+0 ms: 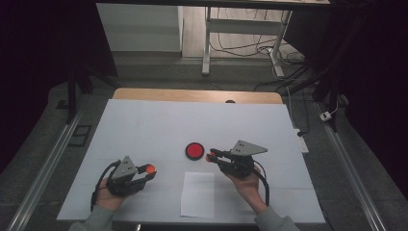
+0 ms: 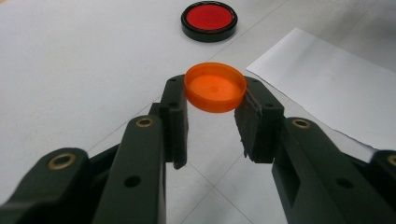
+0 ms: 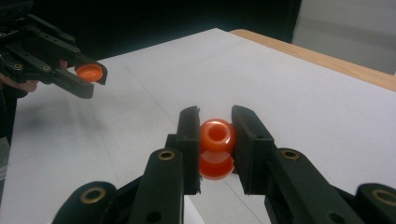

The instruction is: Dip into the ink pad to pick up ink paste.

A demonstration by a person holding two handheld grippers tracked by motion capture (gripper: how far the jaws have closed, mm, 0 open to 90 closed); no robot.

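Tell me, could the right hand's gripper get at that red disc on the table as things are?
Probably not to grasp it: the right gripper sits just beside the red disc with open table between, but it is shut on an orange piece, which would have to be let go first.

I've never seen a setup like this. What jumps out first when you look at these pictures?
Bright orange against black: the left gripper pinches an orange cap between its fingers, and the right gripper clamps a small orange piece with a round opening. Between the two hands, a red disc in a black rim lies on the white table, with a sheet of paper just in front of it.
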